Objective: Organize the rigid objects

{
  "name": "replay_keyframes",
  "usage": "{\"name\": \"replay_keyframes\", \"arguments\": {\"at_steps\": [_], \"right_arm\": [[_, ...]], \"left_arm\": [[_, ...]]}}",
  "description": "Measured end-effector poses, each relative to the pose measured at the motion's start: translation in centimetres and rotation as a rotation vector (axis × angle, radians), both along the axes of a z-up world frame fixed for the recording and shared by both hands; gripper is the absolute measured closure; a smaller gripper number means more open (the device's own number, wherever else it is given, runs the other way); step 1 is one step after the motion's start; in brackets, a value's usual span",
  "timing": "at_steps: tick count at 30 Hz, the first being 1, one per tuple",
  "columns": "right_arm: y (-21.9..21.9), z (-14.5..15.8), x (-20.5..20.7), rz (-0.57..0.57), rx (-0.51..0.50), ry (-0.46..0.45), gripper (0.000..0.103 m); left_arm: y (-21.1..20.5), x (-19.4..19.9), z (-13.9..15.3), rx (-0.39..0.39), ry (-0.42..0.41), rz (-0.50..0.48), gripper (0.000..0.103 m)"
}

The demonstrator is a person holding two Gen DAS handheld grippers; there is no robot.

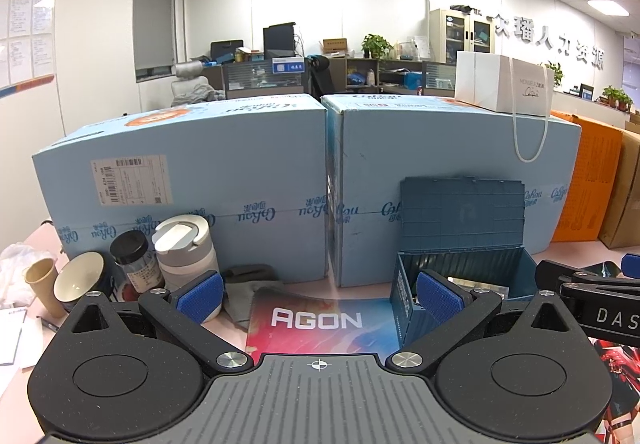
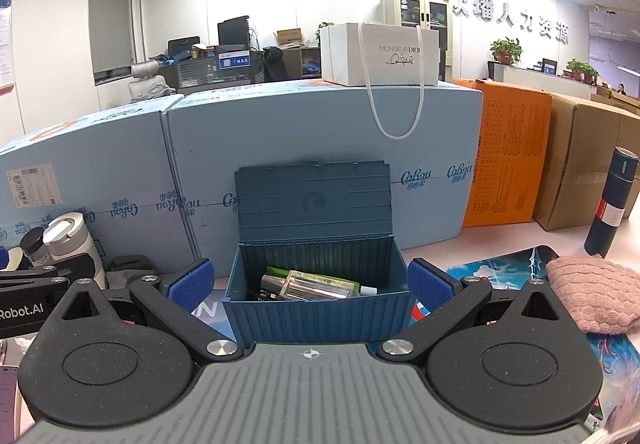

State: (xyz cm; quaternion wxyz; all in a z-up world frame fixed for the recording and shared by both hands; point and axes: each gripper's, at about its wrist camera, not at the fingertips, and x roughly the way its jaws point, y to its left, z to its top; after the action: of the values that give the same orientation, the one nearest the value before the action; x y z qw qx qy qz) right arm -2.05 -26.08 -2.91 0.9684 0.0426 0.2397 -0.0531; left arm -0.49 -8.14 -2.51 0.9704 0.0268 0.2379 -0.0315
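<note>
A dark blue container-style box (image 2: 316, 308) stands open on the desk mat, lid (image 2: 314, 200) leaning back against the light blue cartons. Inside lie a silver bottle (image 2: 316, 286), a green packet and other small items. My right gripper (image 2: 310, 290) is open and empty, its blue pads either side of the box's front. In the left wrist view the box (image 1: 404, 308) sits at right. My left gripper (image 1: 318, 294) is open and empty above the AGON mat (image 1: 316, 320).
At left stand a white tumbler (image 1: 184, 248), a dark-capped jar (image 1: 134, 260), a bowl (image 1: 78, 280) and a paper cup (image 1: 42, 280). A dark blue flask (image 2: 610, 204) and pink cloth (image 2: 592, 292) are at right. Cartons (image 2: 320, 148) wall the back.
</note>
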Motion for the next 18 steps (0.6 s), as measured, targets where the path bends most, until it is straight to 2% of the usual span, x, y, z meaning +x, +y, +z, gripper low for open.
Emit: {"name": "replay_keyframes", "arguments": {"at_steps": [18], "right_arm": [[-0.04,-0.10,-0.07,-0.007,0.002,-0.006,0.000]], "left_arm": [[-0.07,-0.09,-0.04,0.007,-0.009,0.016,0.000]]}}
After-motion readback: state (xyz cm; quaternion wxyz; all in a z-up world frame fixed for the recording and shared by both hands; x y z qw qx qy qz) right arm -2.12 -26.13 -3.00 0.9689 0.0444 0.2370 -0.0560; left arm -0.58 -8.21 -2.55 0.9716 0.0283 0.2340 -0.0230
